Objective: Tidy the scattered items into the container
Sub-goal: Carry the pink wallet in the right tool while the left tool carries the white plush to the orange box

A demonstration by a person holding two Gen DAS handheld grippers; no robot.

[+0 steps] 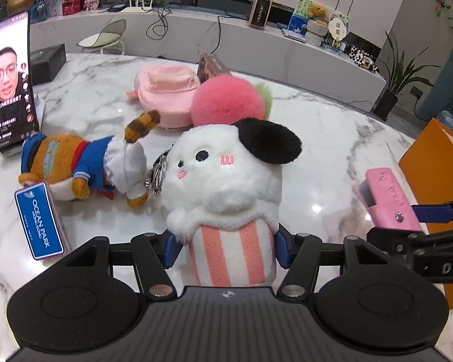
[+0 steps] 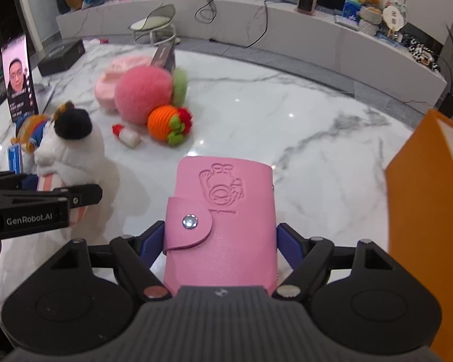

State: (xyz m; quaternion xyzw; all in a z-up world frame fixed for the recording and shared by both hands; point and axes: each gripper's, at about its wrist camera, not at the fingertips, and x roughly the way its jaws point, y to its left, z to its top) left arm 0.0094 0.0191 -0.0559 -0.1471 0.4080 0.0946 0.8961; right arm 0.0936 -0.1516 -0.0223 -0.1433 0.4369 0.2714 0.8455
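Pink wallet [image 2: 223, 226]: clamped between the right gripper [image 2: 220, 241] fingers, long axis pointing forward along them.
White plush [image 1: 226, 187]: squeezed at its striped base by the left gripper [image 1: 226, 244], standing upright.
Orange container [image 2: 428, 217]: just right of the wallet, wall touching frame edge; the right gripper was nearer, the left gripper farther left.
Loose items: sailor plush [image 1: 75, 166], fuzzy pink ball [image 2: 143, 96], crocheted orange [image 2: 169, 123], small bottle [image 2: 126, 135] lay well left of the container.
Surface: glossy marble table [image 2: 302, 138].
Room: long low marble counter beyond the container, plants at its end.
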